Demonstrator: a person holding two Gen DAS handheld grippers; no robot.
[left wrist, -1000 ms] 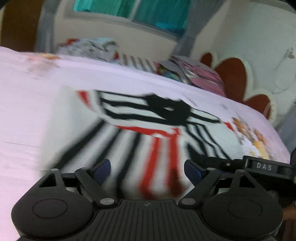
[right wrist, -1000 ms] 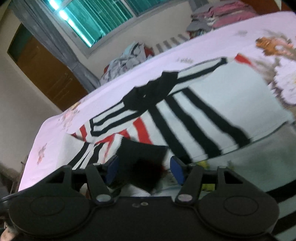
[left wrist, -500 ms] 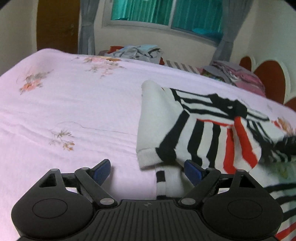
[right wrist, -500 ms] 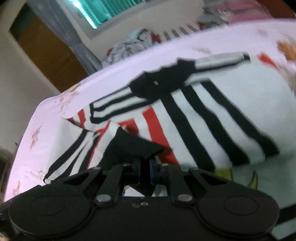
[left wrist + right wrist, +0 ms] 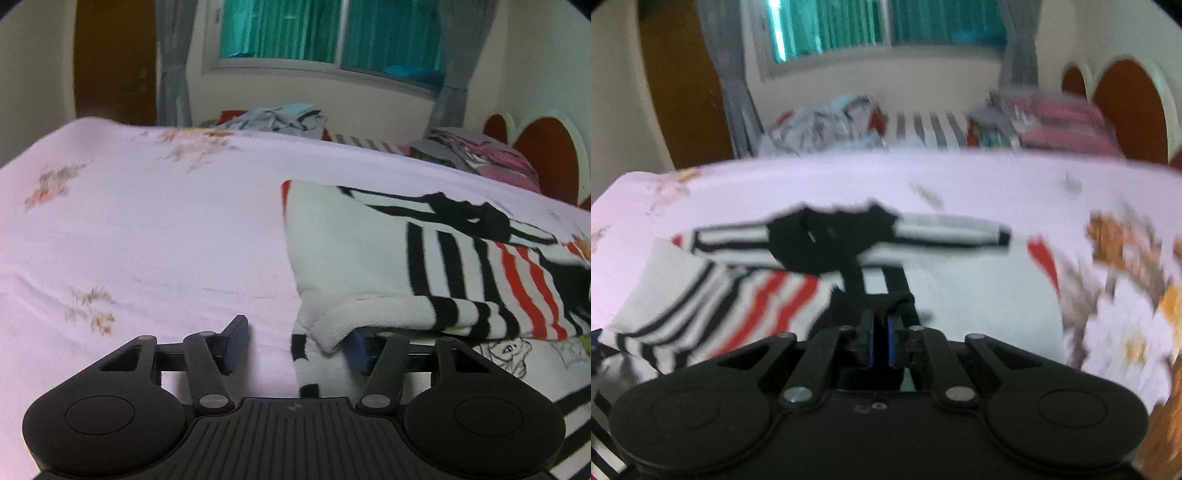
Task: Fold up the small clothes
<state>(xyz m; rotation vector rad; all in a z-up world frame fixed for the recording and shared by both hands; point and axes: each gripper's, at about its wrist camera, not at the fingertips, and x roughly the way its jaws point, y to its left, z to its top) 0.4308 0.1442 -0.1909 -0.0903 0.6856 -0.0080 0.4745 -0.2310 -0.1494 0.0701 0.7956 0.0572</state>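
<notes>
The right gripper (image 5: 880, 341) is clamped on a black edge of the white knitted sweater with black and red stripes (image 5: 746, 295), its jaws pressed together on the cloth. The left gripper (image 5: 295, 345) is closing, with the sweater's white ribbed hem corner (image 5: 325, 328) between its jaws and its pads not visibly pressing yet. The sweater lies partly folded on the pale pink floral bed sheet (image 5: 147, 240). Being soft, light knit, it will likely sag and stretch, so corners and hems look the surest holds.
</notes>
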